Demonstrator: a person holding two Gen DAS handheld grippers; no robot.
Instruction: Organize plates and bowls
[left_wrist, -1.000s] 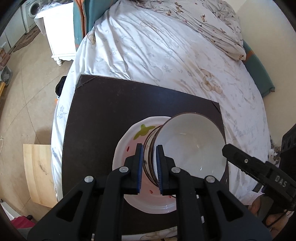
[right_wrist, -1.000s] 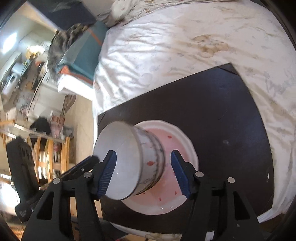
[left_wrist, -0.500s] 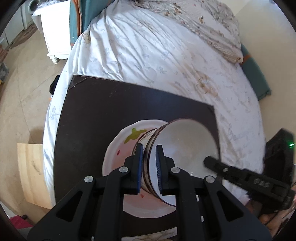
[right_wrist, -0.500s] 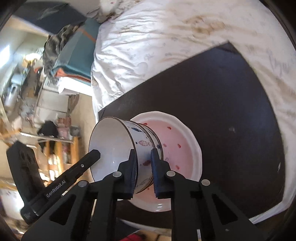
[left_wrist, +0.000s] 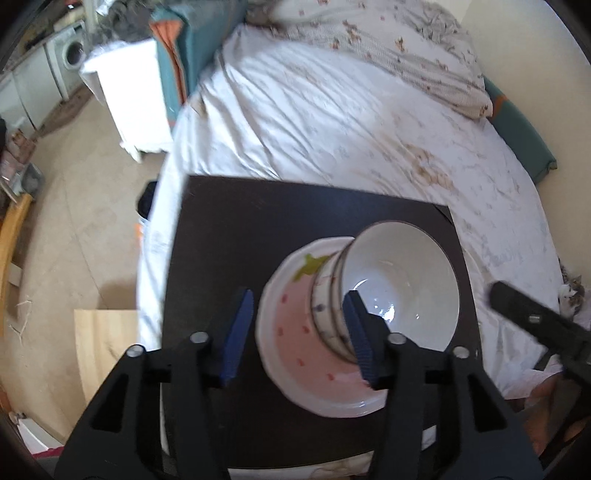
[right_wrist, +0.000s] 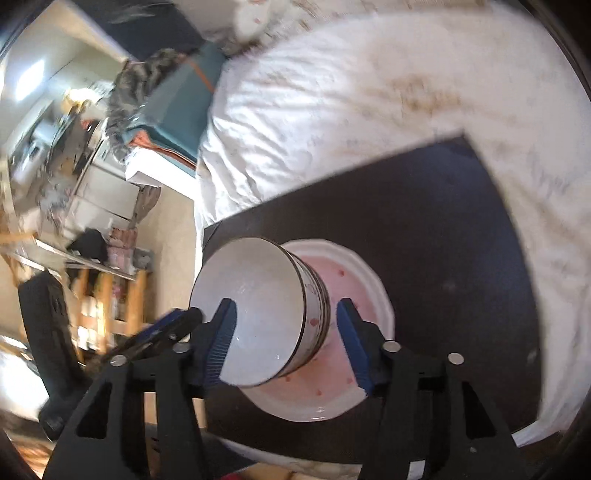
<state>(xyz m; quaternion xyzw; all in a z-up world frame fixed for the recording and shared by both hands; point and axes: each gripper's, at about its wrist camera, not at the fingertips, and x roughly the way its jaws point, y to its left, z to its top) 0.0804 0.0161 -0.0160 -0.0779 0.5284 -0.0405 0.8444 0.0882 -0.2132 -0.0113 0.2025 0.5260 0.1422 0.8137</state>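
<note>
A stack of white bowls with dark rims (left_wrist: 391, 291) sits on a pink strawberry-pattern plate (left_wrist: 295, 343), which lies on a dark square mat (left_wrist: 295, 206). My left gripper (left_wrist: 301, 336) is open, its blue pads on either side of the stack's left wall. In the right wrist view the bowl stack (right_wrist: 266, 314) stands on the plate (right_wrist: 347, 369). My right gripper (right_wrist: 286, 339) is open around the stack. Neither gripper holds anything.
The mat lies on a bed with a white sheet (left_wrist: 332, 122) and a crumpled quilt (left_wrist: 406, 48). A white cabinet (left_wrist: 125, 96) and a washing machine (left_wrist: 70, 55) stand at the left. A wooden board (left_wrist: 99, 350) leans by the bed.
Both grippers were shut on the bowl rim half a second ago and have opened. The bowls now rest on the plate. Both grippers have drawn back a little.
</note>
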